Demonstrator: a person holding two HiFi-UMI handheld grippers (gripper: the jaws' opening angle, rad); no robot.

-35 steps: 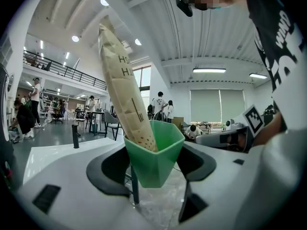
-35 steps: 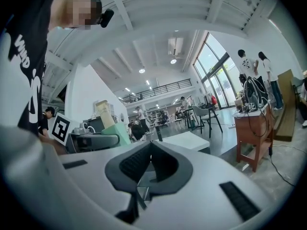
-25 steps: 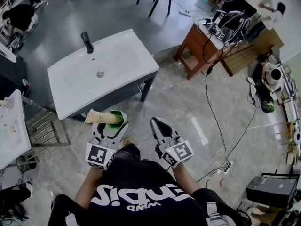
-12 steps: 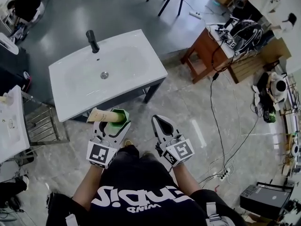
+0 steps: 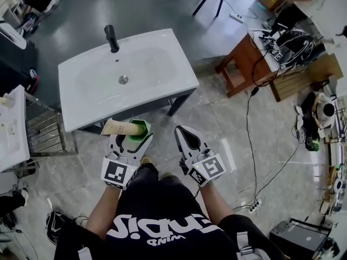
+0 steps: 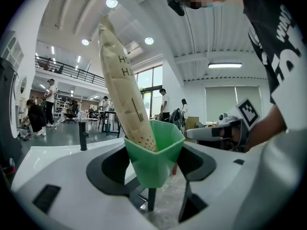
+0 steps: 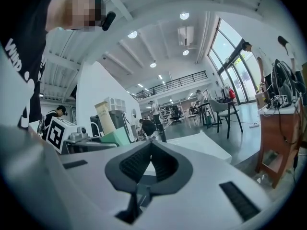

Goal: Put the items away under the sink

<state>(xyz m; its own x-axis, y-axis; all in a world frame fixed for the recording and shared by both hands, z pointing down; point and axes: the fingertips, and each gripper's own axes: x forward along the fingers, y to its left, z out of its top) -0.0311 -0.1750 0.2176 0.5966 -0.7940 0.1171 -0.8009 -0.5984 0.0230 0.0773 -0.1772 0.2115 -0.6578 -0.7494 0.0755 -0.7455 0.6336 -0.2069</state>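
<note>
While both tools are held in front of the person's black printed shirt (image 5: 162,226), the left gripper (image 5: 132,140) is seen clamped on a small green plastic cup (image 5: 137,141) with faceted walls. In the left gripper view the cup (image 6: 153,155) is pinched between the two dark jaw pads. A tall beige tube (image 6: 123,85) with dark lettering and a dotted lower end is seen standing in it, tilted toward 11 o'clock. In the head view the tube (image 5: 120,128) is seen pointing from the cup toward 9 o'clock.

The right gripper (image 5: 182,131) is held just beside the left one, at its 3 o'clock. Its jaws are pressed together, and nothing is seen between them in the right gripper view (image 7: 151,150).

A white rectangular sink (image 5: 168,88) on a dark cabinet is found at 12 o'clock from the grippers. A black faucet (image 5: 111,38) is mounted at its far rim and a round metal drain (image 5: 123,79) is set in the basin. The cup and tube are held in front of the sink's near edge, outside the cabinet, with the tube shown against the cabinet's dark front. One dark cabinet leg (image 5: 174,103) is seen at the sink's near right corner.

A grey marbled floor (image 5: 227,123) is spread beneath everything. A brown wooden table (image 5: 241,64) loaded with cables is placed at 2 o'clock. A second white basin (image 5: 11,137) and a steel rack (image 5: 49,137) are seen at 9 o'clock.
</note>
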